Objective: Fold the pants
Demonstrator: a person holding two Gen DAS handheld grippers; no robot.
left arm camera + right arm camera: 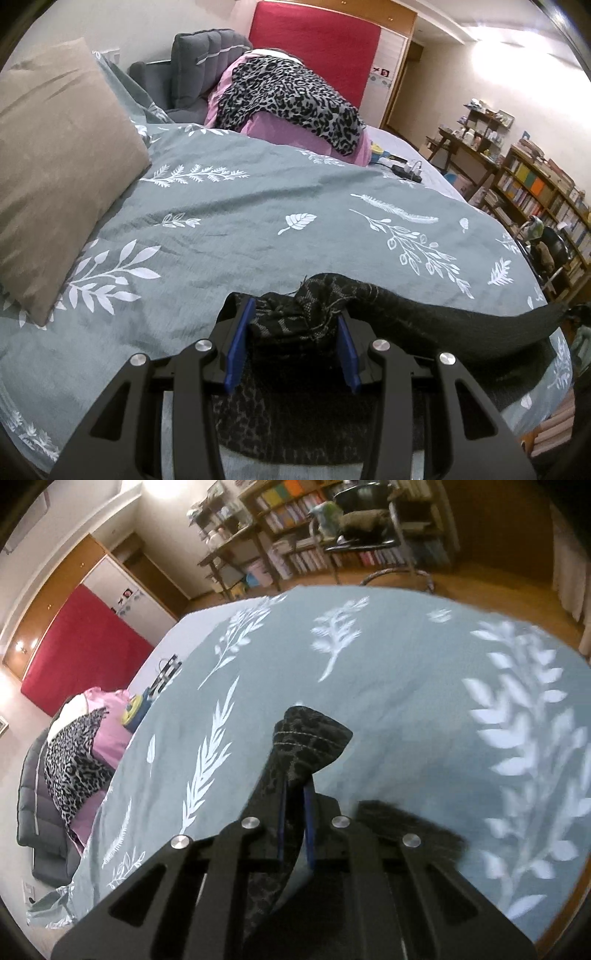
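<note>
Left wrist view showed both grippers, left gripper (295,325) and right gripper (295,812), clamped on dark patterned fabric pants (424,314) above the grey-green leaf-printed duvet (240,221), no fold made yet.

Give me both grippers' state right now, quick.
Left gripper: shut on a bunched part of the dark pants.
Right gripper: shut on a thin edge of the pants.
</note>
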